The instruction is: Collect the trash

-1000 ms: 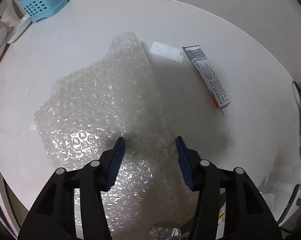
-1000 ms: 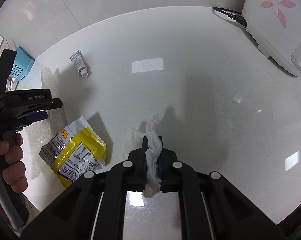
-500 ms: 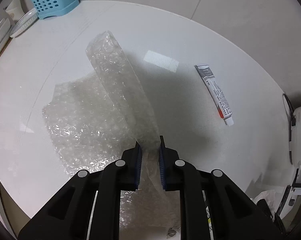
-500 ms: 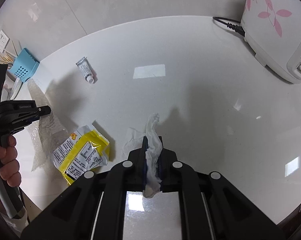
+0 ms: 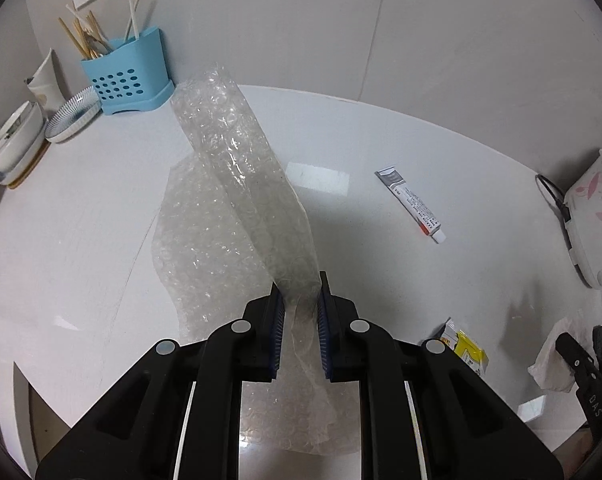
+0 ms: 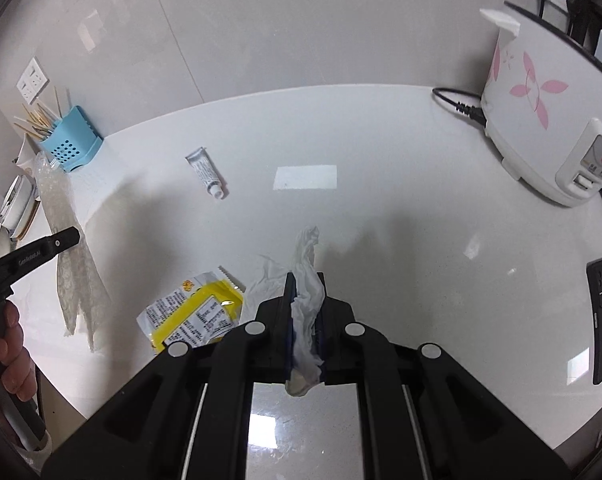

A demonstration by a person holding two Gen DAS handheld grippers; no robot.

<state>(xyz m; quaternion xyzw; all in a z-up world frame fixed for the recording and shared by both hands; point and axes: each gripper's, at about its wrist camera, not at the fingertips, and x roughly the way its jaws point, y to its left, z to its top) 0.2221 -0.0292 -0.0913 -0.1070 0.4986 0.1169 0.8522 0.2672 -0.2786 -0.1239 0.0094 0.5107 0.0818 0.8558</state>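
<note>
Left claw (image 5: pixel 299 304): its blue-padded fingers are pinched on a sheet of clear bubble wrap (image 5: pixel 237 184), which rises between the pads as a folded strip and hangs down below them, lifted off the white glossy bench (image 5: pixel 421 292). In the right wrist view the same sheet dangles from this claw at the left edge, its lower end just above the bench, and a person's hand (image 6: pixel 9 344) grips the claw's handle.

Right claw (image 6: pixel 305 300): its fingers are pressed together on a crumpled white tissue (image 6: pixel 307 280), which sticks out past the fingertips and trails back between the fingers. A second bit of tissue lies flat on the bench just left of the fingertips.

Nearest loose item: a yellow and white snack wrapper (image 6: pixel 193 312), lying flat on the bench just left of the right claw and between the two claws.

Farther out: a small white and grey tube with a white cap (image 6: pixel 205 172), lying on its side on the bench, well apart from both claws.

Back left corner: a light blue perforated utensil holder (image 5: pixel 127 80) with chopsticks, and a ribbed dish (image 5: pixel 75 120) beside it.

Right side: a white rice cooker with pink flower print (image 6: pixel 541 120), its black cord (image 6: pixel 457 104) plugged in at its side.
</note>
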